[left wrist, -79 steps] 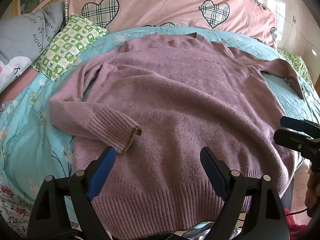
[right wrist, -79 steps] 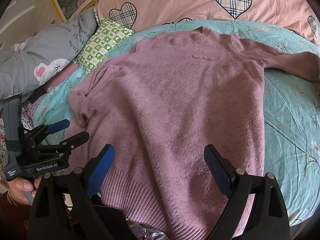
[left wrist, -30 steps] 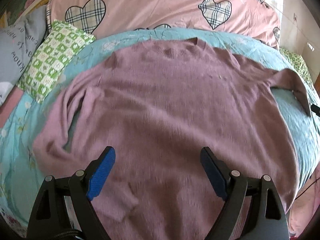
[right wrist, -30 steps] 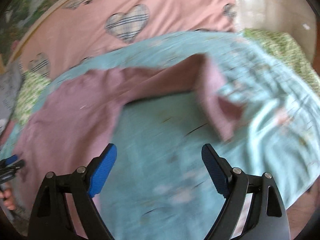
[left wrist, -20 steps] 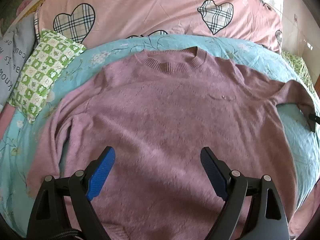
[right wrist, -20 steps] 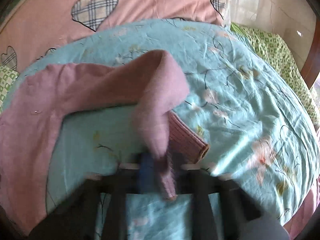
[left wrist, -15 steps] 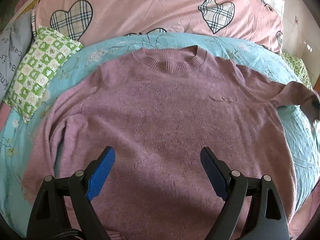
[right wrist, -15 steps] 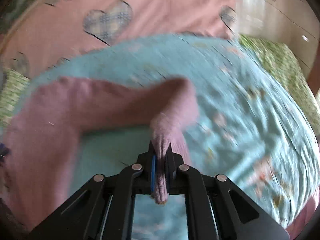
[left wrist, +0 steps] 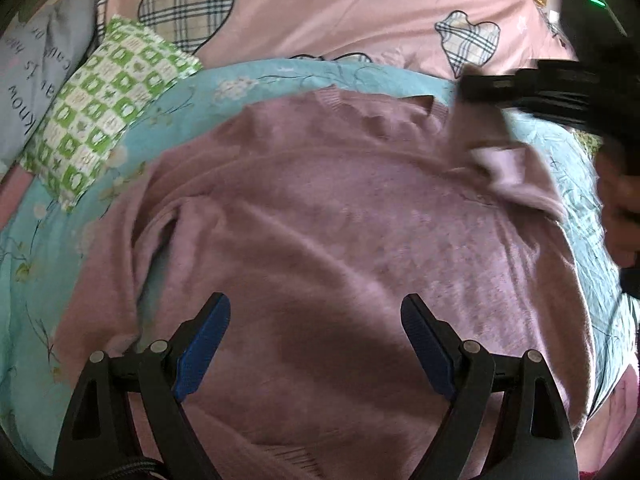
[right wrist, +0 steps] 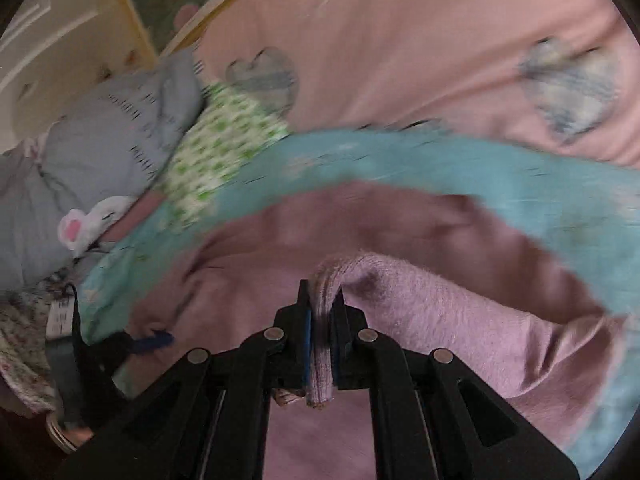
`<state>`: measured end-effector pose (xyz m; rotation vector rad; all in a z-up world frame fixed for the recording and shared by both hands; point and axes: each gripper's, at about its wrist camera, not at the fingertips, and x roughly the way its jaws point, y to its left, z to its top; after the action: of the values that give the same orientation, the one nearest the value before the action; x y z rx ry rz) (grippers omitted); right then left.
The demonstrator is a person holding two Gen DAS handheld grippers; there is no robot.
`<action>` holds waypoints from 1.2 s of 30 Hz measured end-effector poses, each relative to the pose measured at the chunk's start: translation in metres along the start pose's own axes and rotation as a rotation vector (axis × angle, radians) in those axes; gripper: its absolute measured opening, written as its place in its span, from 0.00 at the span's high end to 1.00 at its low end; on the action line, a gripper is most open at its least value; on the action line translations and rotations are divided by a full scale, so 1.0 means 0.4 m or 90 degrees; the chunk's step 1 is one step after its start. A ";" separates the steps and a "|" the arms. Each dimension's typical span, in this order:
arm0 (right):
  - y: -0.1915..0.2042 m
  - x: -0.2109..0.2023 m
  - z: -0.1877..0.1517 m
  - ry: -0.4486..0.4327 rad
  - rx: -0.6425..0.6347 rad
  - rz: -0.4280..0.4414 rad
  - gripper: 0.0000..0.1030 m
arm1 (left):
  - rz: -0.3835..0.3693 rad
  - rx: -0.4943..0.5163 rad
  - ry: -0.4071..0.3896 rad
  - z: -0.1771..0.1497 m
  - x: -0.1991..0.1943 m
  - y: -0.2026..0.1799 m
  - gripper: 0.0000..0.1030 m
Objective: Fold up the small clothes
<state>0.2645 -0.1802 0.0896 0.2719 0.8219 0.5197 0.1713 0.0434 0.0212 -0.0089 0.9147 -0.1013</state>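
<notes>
A mauve knit sweater (left wrist: 320,240) lies front up on the teal floral bedsheet (left wrist: 60,248), neckline toward the pillows. My left gripper (left wrist: 316,340) is open and empty, low over the sweater's lower body. My right gripper (right wrist: 322,320) is shut on the sweater's right sleeve (right wrist: 440,308) near its ribbed cuff and holds it lifted over the chest; it also shows in the left wrist view (left wrist: 472,88), with the sleeve (left wrist: 504,160) draped below it. The left sleeve (left wrist: 120,264) lies folded in along the body's left edge.
A green checked pillow (left wrist: 104,112) and a grey printed pillow (left wrist: 36,80) lie at the back left. A pink quilt with plaid hearts (left wrist: 320,12) runs along the headboard. The bed's front edge is just below my left gripper.
My right gripper closed on the right sleeve out on the bedsheet, then carried it left and up over the sweater's chest. My left gripper stayed open and shifted slightly over the body.
</notes>
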 end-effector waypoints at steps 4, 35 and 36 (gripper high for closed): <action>0.044 0.176 -0.004 0.092 0.014 0.046 0.88 | 0.012 0.001 0.008 0.000 0.005 0.025 0.15; -0.266 -0.172 -0.264 -0.029 0.258 -0.101 0.36 | -0.043 0.261 0.117 0.225 0.274 -0.073 0.98; -0.264 -0.175 -0.265 -0.029 0.254 -0.102 0.36 | -0.093 0.234 0.114 0.242 0.230 -0.065 0.98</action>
<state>0.1802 -0.3034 0.0188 0.5773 0.8914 0.1938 0.3015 0.0055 0.0086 0.2793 1.0632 -0.4111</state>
